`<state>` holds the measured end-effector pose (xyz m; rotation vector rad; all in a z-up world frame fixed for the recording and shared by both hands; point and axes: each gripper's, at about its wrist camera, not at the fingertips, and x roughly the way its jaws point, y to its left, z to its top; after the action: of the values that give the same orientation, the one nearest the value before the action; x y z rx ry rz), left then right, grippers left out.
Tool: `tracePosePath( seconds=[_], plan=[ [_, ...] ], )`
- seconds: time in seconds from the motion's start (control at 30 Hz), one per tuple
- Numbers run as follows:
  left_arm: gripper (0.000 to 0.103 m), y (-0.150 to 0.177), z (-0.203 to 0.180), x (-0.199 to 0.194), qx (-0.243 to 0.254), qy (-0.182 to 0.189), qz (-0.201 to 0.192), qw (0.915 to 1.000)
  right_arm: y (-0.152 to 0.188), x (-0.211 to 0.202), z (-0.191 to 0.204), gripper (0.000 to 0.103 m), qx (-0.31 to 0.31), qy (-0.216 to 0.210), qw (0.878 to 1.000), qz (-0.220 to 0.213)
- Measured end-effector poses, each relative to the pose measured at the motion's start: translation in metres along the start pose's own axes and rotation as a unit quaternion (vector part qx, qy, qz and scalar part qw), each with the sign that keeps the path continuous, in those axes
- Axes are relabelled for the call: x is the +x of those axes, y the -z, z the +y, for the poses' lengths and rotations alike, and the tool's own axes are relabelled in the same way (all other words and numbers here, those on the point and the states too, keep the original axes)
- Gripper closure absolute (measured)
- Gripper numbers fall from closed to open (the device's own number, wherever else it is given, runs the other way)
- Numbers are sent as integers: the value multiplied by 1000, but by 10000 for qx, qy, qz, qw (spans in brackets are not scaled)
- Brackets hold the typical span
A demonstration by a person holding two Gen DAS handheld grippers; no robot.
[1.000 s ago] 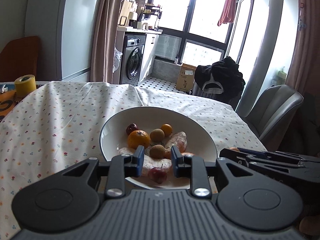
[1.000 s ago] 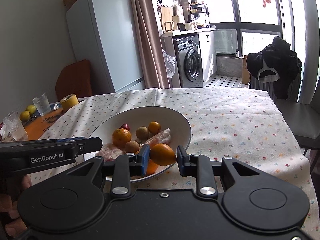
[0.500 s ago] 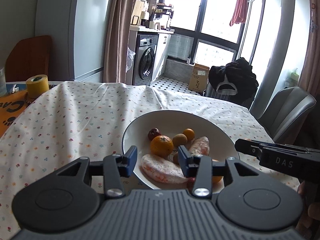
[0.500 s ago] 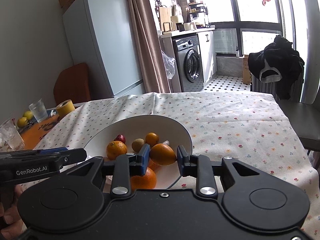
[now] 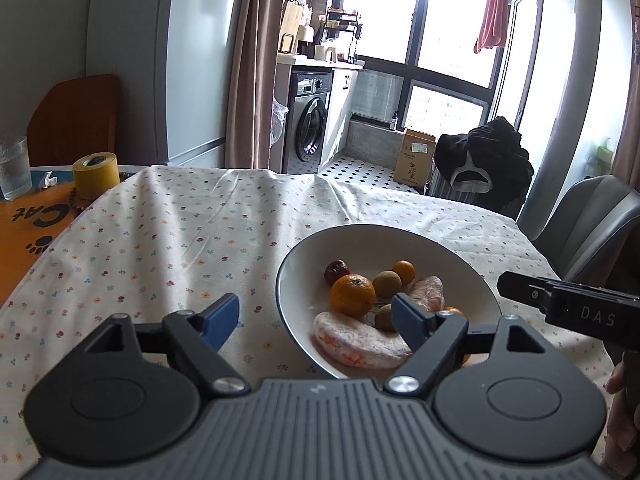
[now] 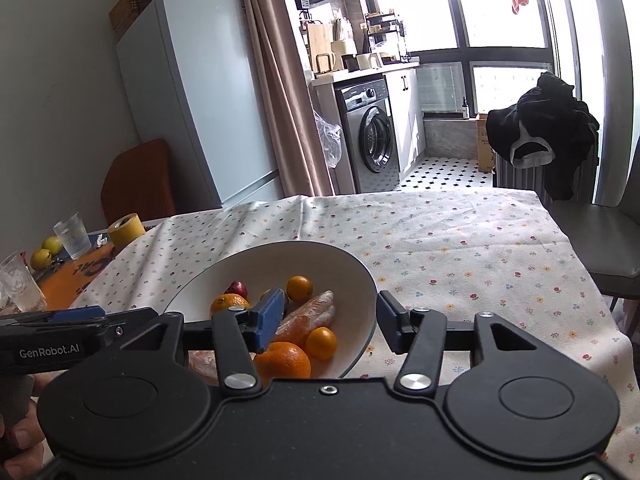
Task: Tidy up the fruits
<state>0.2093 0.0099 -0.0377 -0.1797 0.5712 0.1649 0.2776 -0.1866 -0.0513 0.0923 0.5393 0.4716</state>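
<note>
Both pairs of fingers are standing spread wide with nothing between them. Left gripper [image 5: 316, 318] is hovering low over the counter [image 5: 168, 240], its left blue pad sitting above the flowered cloth and its right pad reaching over the near rim of the white bowl [image 5: 460, 268]. Right gripper [image 6: 330, 322] is hanging over the same bowl [image 6: 360, 276] from the other side, one pad above the fruit and the other just outside the rim.

Fruit is lying inside the bowl: a large orange [image 5: 352, 295], a dark red fruit [image 5: 337, 271] behind it, two brownish round fruits [image 5: 387, 283], a small orange [image 5: 403, 271] at the back, and peeled citrus segments [image 5: 356, 340] along the near side. From the right wrist view, two more oranges [image 6: 282, 364] are resting at the near edge of the bowl, next to a peeled piece [image 6: 308, 318].

A yellow tape roll [image 5: 96, 175] and a drinking glass [image 5: 14, 168] are standing well apart from the bowl, at the far left of the counter.
</note>
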Motion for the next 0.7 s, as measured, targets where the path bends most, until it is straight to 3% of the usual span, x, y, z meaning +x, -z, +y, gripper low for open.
tracePosePath(
  seconds=[0.4, 0.7],
  plan=[
    [7, 1, 1, -26, 19, -10, -90, 10000, 5, -29, 0, 35, 40, 53, 9999, -122],
    [3, 5, 7, -48, -43, -38, -101, 9999, 12, -50, 9, 11, -51, 53, 9997, -213]
  ],
)
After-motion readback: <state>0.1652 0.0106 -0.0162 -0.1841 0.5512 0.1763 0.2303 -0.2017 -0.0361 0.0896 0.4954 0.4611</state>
